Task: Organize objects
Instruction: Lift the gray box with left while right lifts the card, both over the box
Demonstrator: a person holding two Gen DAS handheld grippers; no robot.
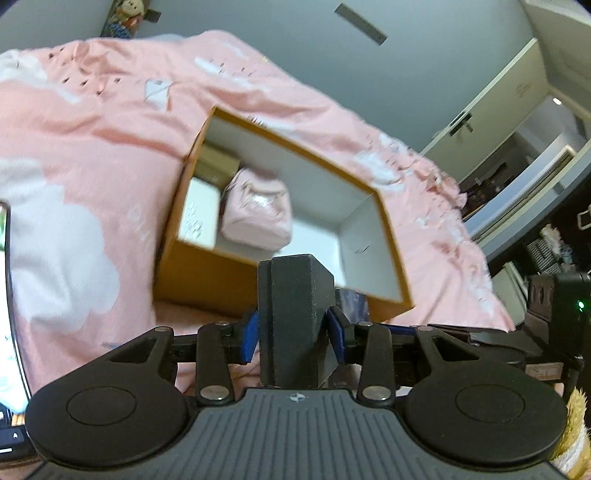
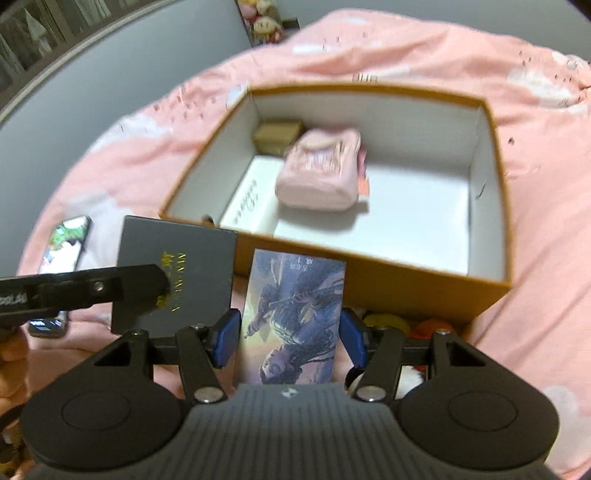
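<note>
An open orange cardboard box (image 1: pixel 207 258) (image 2: pixel 406 280) with white inside lies on a pink bedspread. In it are a pink pouch (image 1: pixel 258 210) (image 2: pixel 321 173), a white booklet (image 1: pixel 197 214) (image 2: pixel 247 199) and a small tan box (image 2: pixel 277 134). My left gripper (image 1: pixel 291 328) is shut on a black box (image 1: pixel 291 314), held just before the orange box's near wall; that black box also shows in the right wrist view (image 2: pixel 177 269). My right gripper (image 2: pixel 291 332) is shut on a picture card (image 2: pixel 295 317) with a blue-purple figure, near the box's front wall.
The pink bedspread (image 1: pixel 92 147) (image 2: pixel 535 147) has white cloud prints. A phone (image 2: pixel 66 240) lies left of the box. Yellow and orange items (image 2: pixel 406 325) lie under the box's near right corner. Wardrobe doors (image 1: pixel 498 110) stand far right; plush toys (image 2: pixel 266 18) sit behind the bed.
</note>
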